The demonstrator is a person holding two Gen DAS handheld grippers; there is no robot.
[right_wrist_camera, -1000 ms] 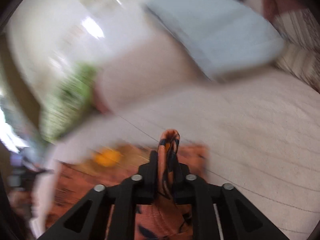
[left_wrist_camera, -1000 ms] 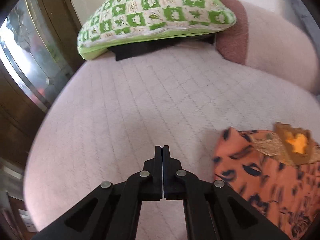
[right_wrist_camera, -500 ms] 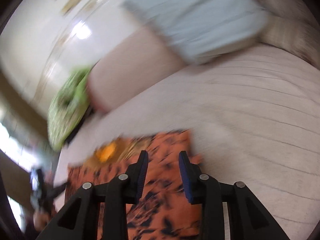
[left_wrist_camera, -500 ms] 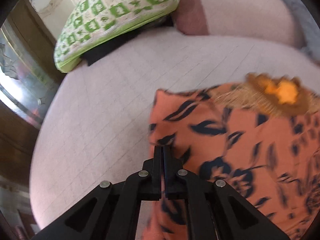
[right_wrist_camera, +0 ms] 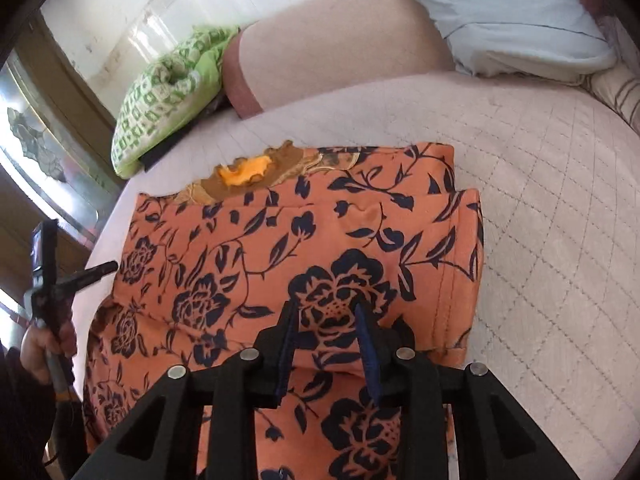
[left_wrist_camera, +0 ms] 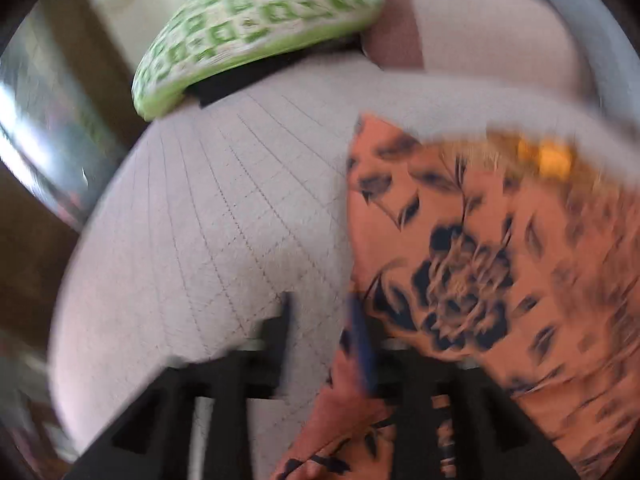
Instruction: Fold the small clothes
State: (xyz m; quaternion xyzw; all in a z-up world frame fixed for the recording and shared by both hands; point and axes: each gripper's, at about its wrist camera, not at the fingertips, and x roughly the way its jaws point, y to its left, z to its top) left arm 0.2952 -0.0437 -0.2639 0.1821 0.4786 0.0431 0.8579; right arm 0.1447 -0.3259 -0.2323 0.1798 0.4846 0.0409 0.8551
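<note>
Green pillow (right_wrist_camera: 168,92) & grey pillow (right_wrist_camera: 516,16) behind orange garment (right_wrist_camera: 280,248)

A quilted pale bed (right_wrist_camera: 540,208) carries the orange garment (right_wrist_camera: 280,248) at centre, green pillow (right_wrist_camera: 160,100) at ten o'clock, blue pillow (right_wrist_camera: 520,20) at one.

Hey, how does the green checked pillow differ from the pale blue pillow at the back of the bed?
The green checked pillow has a green and cream square pattern; the pale blue pillow is plain. In the right wrist view, the green checked pillow sits far left near the bed's edge, the pale blue pillow far right. The green checked pillow rests on something flat and dark; what lies under the pale blue pillow is hidden. Both lie behind the orange floral garment on the quilted bed cover.
</note>
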